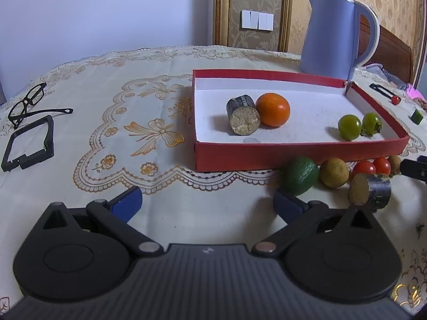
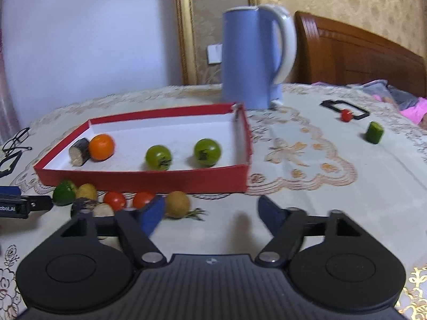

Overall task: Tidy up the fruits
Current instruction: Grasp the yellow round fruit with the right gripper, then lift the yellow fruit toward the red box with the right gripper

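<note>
A shallow red box (image 1: 293,157) with a white floor sits on a table (image 1: 106,133) covered by an embroidered cloth. Inside it lie four things: one orange (image 1: 273,109), one dark-skinned cut cylinder (image 1: 242,118) touching the orange, and two green tomatoes (image 2: 158,157).

Just outside the box's near wall runs a row of loose fruit: one green wrinkled fruit (image 1: 300,176), two brownish round fruits (image 1: 334,172), two red cherry tomatoes (image 1: 364,167), and a second cut cylinder (image 1: 371,189). The farther brown fruit is partly cut off behind the tomatoes.

Well apart, one small red tomato (image 2: 346,115) and one green chunk (image 2: 375,132) sit near the far edge.

A blue kettle (image 1: 331,34) stands behind the box. Glasses (image 1: 29,104) lie far left.

The left gripper (image 1: 206,200) has fingers spread wide, empty, over bare cloth. The right gripper (image 2: 210,213) has fingers apart, nothing between them; that view is blurred.
</note>
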`<state>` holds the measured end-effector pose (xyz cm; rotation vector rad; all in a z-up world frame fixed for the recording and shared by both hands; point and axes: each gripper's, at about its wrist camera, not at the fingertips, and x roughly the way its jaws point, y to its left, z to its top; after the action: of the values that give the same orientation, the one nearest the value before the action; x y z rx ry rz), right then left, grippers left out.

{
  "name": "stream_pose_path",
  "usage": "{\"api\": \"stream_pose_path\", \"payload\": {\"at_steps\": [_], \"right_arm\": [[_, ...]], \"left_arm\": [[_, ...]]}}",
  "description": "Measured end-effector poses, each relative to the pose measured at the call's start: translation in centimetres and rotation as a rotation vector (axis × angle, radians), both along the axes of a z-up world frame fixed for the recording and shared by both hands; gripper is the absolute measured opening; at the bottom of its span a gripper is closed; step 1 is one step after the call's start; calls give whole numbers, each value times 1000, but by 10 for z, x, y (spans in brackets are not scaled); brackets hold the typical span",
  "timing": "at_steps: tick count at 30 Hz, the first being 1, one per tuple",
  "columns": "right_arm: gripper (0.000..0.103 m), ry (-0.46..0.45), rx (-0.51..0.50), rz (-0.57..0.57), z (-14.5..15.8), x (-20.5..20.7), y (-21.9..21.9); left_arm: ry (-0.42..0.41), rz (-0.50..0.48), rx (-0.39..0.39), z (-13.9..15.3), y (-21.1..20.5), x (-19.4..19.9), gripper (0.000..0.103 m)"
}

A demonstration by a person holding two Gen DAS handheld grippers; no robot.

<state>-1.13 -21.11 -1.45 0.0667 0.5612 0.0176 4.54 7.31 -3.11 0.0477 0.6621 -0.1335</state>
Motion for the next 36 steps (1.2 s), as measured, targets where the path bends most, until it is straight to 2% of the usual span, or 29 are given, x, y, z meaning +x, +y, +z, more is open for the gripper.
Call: {"api": "stream_pose_path", "payload": {"at_steps": [8,10,12,14,21,30,36], "right_arm": [[44,28,-6,43,-5,14,14],[35,30,-21,52,-5,18,19],[32,52,-32,69,-8,21,23],[24,55,-40,70,-8,22,24],[24,32,-12,39,-7,19,18],[24,15,-35,34,-5,10,18],[24,-45,-47,30,16,8,19]], "left_arm": [[0,0,-4,0,0,0,103],[0,0,-3,0,-1,0,103],[0,-1,-2,0,-1,0,103],[0,0,-2,0,0,0,103],[0,-2,-4,0,1,0,103],[-1,-2,-8,0,2,0,103],[-1,-1,-8,0,1,0,103]]}}
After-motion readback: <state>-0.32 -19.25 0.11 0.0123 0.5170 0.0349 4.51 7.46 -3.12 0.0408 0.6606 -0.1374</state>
